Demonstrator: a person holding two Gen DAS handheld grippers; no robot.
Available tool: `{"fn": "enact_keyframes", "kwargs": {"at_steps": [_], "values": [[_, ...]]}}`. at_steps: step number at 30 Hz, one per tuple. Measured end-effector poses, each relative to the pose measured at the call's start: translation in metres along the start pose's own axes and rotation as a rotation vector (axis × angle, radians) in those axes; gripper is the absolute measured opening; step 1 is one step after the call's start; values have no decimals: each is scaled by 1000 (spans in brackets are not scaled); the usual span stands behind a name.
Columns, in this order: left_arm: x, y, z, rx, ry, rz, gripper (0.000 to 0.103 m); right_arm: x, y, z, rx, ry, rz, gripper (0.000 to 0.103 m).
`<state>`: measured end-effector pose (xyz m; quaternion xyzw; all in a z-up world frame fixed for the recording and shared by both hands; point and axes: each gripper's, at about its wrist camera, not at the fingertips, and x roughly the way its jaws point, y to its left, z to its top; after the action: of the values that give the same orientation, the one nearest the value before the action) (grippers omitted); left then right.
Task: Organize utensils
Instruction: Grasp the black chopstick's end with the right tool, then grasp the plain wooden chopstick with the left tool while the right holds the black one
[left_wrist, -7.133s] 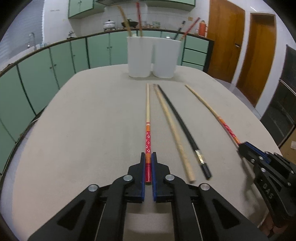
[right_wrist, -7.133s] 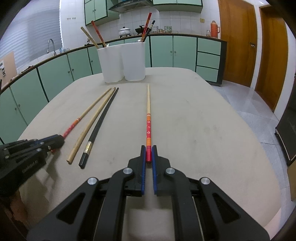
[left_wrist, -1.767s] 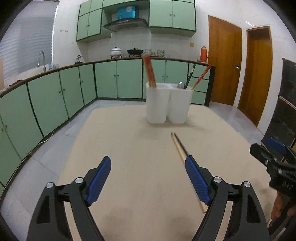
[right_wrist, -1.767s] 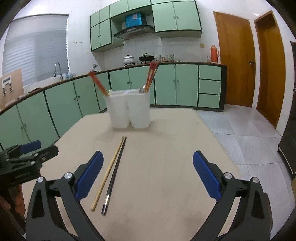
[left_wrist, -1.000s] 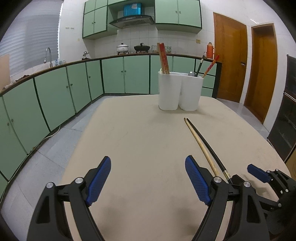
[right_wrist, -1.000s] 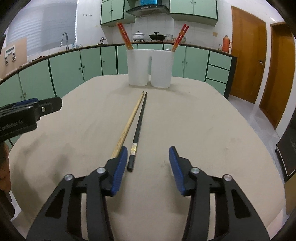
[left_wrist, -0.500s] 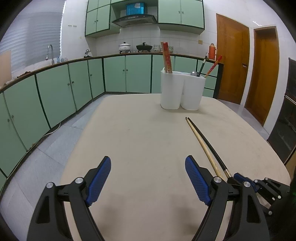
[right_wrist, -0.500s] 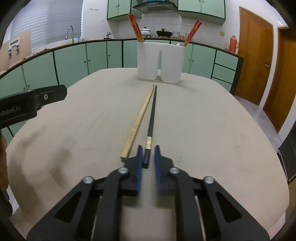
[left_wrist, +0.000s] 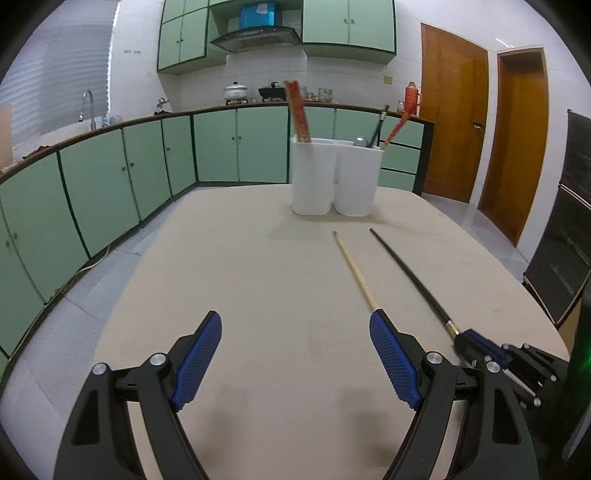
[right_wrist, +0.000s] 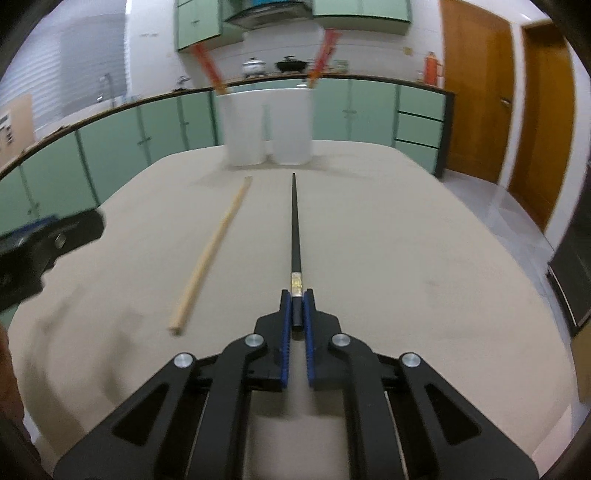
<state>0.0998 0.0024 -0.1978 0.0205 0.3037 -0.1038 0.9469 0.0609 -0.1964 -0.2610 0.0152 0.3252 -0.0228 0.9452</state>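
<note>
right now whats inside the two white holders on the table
The left white holder holds red chopsticks. The right white holder holds a red chopstick, a black one and a metal utensil tip. The opaque walls hide everything below the rims.

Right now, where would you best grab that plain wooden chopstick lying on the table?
Probably at the near, thicker end of the wooden chopstick, coming in low from this side along its length. It lies flat on the table, pointing toward the white holders, apart from the black chopstick.
</note>
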Motion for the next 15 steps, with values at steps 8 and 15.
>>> {"fn": "enact_keyframes", "kwargs": {"at_steps": [8,15], "values": [[11,-35,-10,9,36,-25,78,-8,-38,8,53,-60,-59,6],[26,-51,-20,15,104,-22,67,-8,-62,8,85,-61,-77,6]]}}
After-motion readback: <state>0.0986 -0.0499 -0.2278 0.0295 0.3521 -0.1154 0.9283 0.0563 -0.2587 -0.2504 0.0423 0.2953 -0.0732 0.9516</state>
